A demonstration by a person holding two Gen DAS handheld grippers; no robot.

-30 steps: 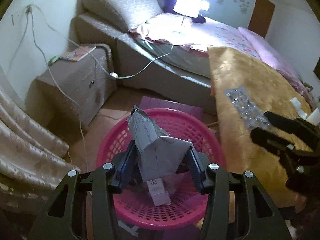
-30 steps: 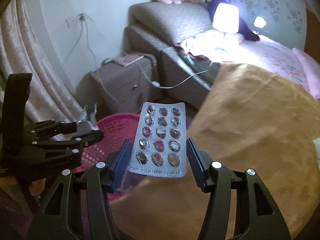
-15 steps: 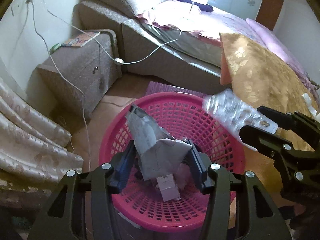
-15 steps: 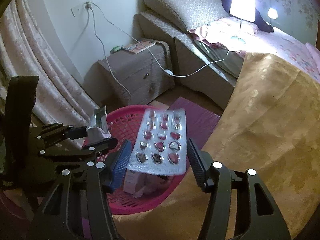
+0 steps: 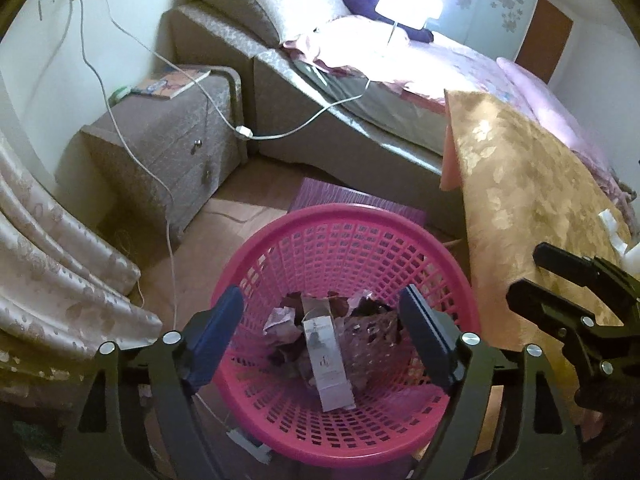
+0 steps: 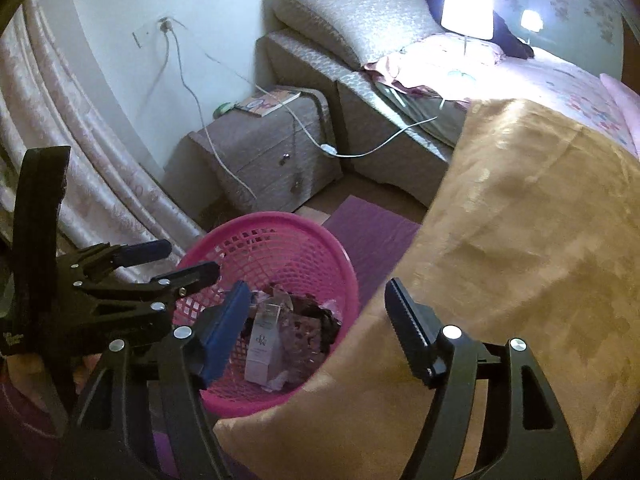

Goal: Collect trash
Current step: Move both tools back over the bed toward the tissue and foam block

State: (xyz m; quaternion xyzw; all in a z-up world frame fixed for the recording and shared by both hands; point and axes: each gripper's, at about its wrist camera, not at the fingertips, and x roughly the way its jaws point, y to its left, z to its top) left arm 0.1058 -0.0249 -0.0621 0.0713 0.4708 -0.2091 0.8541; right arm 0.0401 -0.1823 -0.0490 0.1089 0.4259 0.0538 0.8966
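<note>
Over the pink mesh basket [image 5: 280, 248]: left gripper [image 5: 322, 316] and right gripper [image 6: 316, 300], both with jaws spreading apart and nothing between them. Basket contents: white carton [image 5: 326, 360], crumpled paper [image 5: 280, 324], blister pack [image 5: 372, 330]. Alongside: gold tablecloth [image 6: 520, 240].

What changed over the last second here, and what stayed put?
Both grips were let go: the left gripper dropped its crumpled paper carton and the right gripper its blister pack into the pink basket. Both jaws are opening, empty. Basket, gold tablecloth and nightstand unchanged.
</note>
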